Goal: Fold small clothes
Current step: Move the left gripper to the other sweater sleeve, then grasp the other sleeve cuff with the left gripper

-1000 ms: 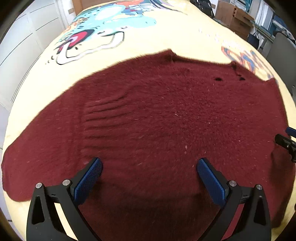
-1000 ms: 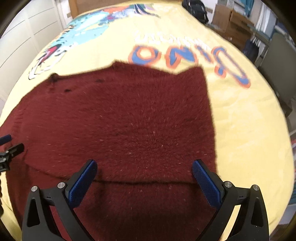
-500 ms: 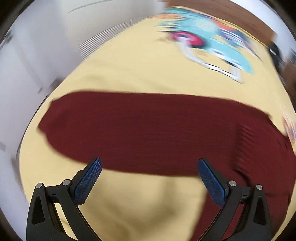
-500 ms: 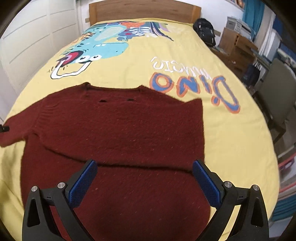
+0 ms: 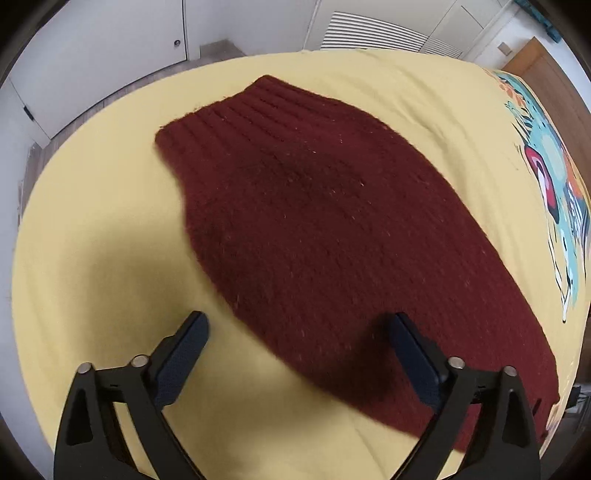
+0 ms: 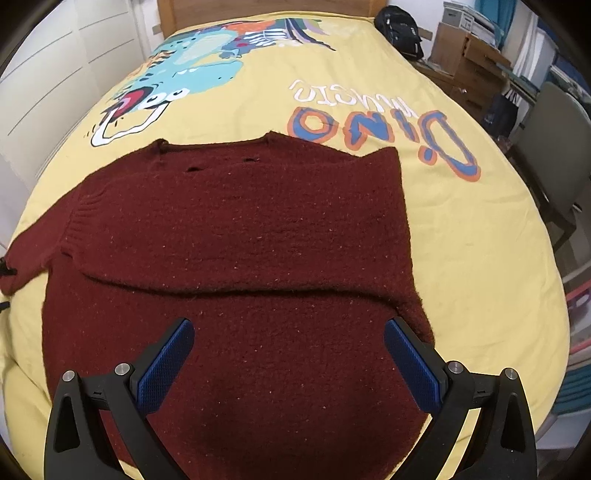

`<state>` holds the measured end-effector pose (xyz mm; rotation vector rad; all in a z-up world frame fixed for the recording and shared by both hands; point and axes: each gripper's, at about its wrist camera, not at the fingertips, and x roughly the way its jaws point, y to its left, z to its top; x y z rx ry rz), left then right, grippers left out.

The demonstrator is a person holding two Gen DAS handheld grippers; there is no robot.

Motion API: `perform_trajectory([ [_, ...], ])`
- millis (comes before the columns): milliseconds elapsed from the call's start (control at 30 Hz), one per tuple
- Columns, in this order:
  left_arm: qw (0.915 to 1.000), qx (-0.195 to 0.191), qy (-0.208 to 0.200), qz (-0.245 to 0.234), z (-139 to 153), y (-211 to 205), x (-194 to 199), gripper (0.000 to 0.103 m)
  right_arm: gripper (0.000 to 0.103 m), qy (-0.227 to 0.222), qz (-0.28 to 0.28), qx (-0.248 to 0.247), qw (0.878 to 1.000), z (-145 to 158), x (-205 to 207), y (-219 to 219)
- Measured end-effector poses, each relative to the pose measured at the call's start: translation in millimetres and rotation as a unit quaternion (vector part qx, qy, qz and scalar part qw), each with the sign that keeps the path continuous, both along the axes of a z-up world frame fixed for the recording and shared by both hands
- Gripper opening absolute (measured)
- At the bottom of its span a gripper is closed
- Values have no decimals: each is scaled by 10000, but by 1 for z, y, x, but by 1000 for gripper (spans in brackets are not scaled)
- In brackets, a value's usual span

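Note:
A dark red knitted sweater [image 6: 240, 236] lies flat on the yellow bed cover [image 6: 480, 240]. One sleeve is folded across its body; the fold edge runs across the middle. The other sleeve [image 5: 314, 206] stretches out to the left, with its ribbed cuff [image 5: 221, 114] at the far end. My left gripper [image 5: 299, 332] is open and empty, low over this sleeve near the shoulder end. My right gripper [image 6: 288, 336] is open and empty above the sweater's lower body. A bit of the left gripper [image 6: 5, 273] shows at the right wrist view's left edge, by the sleeve end.
The cover carries a dinosaur print [image 6: 177, 81] and "DINO" lettering [image 6: 376, 125]. White cabinet doors [image 5: 110, 44] stand beyond the bed's left edge. A chair [image 6: 554, 147], boxes [image 6: 476, 48] and a black bag [image 6: 402, 29] stand to the right of the bed.
My left gripper has swung left from over the sweater's body to face the outstretched sleeve. My right gripper has pulled back and risen, showing more of the sweater. Both stay open.

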<state>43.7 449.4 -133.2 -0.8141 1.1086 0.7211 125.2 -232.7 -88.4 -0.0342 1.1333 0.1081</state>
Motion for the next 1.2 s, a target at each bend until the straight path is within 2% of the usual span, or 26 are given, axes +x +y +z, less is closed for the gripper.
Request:
perform_trajectory([
  [67, 9997, 20, -16, -246, 0, 1, 6, 72, 102, 26, -12, -12, 10000, -2, 1, -1],
  [100, 9995, 25, -22, -299, 0, 4, 8, 67, 102, 46, -17, -13, 10000, -4, 1, -1],
  [133, 9994, 4, -77, -333, 1, 4, 9, 53, 102, 66, -18, -9, 10000, -5, 1, -1],
  [167, 9991, -42, -181, -372, 3, 6, 10, 34, 102, 83, -14, -6, 10000, -6, 1, -2],
  [233, 9979, -201, -380, -484, 5, 10, 14, 11, 102, 98, -7, -11, 10000, -9, 2, -3],
  [300, 9970, -140, -392, -652, 11, 8, 23, 10, 102, 91, -11, -24, 10000, -10, 4, -5],
  [400, 9900, 657, -157, -1236, 31, -20, 28, 10, 102, 65, -90, -55, 9999, -13, 6, -9],
  [467, 9836, 882, -244, -1553, 45, -43, 34, 9, 102, 88, -157, 22, 9998, -17, 7, -12],
  [633, 9708, 884, -662, -2129, 80, -100, 51, 9, 102, 121, -140, 143, 9997, -20, 7, -13],
  [800, 9491, 954, -1082, -2802, 114, -186, 64, 9, 102, 25, -131, 233, 9996, -15, 14, -18],
  [933, 9303, 864, -1279, -3328, 121, -252, 84, 8, 102, -57, -189, 401, 9990, -7, 23, -27],
  [967, 9256, 841, -1283, -3460, 120, -268, 100, 8, 102, -69, -191, 418, 9989, -6, 25, -29],
  [1200, 8894, 653, -1308, -4331, 106, -384, 140, 8, 102, -145, -199, 407, 9989, 5, 36, -48],
])
